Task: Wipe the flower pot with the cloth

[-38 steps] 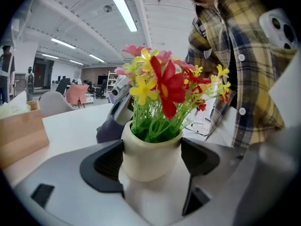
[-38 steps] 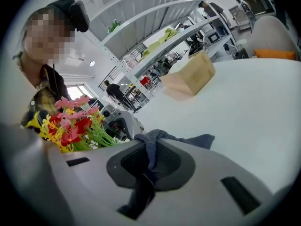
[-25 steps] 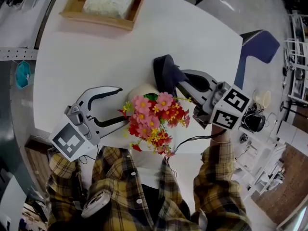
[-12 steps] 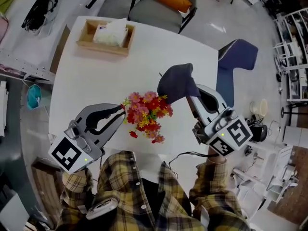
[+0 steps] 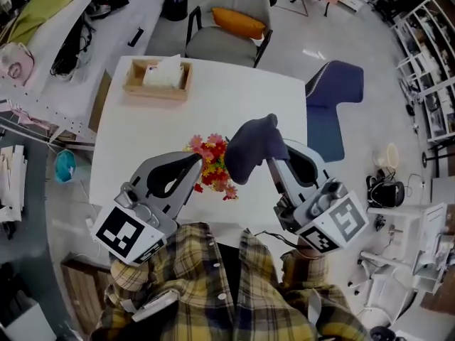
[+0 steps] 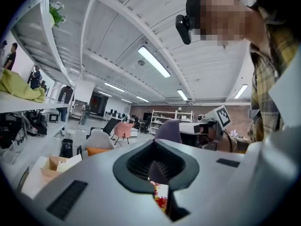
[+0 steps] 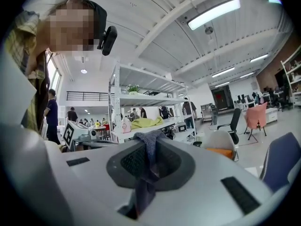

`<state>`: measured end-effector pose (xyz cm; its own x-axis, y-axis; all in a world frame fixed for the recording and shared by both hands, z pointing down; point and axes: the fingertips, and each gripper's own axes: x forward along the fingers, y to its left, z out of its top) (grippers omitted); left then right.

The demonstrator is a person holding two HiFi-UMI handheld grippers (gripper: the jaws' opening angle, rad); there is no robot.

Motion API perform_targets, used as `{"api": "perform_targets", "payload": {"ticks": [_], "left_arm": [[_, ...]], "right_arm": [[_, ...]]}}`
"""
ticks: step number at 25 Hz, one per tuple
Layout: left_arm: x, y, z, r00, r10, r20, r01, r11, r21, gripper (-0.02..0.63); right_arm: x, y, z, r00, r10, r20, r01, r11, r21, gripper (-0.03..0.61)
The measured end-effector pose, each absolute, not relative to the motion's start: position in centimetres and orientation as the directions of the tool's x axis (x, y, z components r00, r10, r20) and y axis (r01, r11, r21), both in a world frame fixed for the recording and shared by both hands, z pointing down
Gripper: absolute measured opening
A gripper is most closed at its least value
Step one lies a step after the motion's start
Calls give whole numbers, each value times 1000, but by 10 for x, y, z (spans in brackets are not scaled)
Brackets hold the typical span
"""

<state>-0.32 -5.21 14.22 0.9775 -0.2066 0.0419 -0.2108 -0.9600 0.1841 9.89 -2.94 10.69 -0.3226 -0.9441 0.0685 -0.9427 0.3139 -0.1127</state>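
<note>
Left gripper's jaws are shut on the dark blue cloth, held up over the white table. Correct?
Wrong gripper. It is the right gripper whose jaws are shut on the dark blue cloth, held up over the white table. The right gripper view shows the cloth pinched between them. The left gripper has just been closing its jaws, and they are now shut on the flowers.

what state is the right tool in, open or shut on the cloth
Shut on the cloth: the right gripper view shows it pinched between the jaws of the right tool.
</note>
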Motion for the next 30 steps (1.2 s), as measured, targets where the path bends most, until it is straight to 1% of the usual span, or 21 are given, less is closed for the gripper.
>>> {"api": "perform_targets", "payload": {"ticks": [9,30], "left_arm": [[3,-29,129,971,-239,26,-240,-955,172,9],[7,-23,131,964,-264,20,-264,-953,149,9]], "right_arm": [[83,-3,112,-338,-939,67,-930,323,-177,11],[87,3,113,-326,-942,78,-938,312,-152,11]]}}
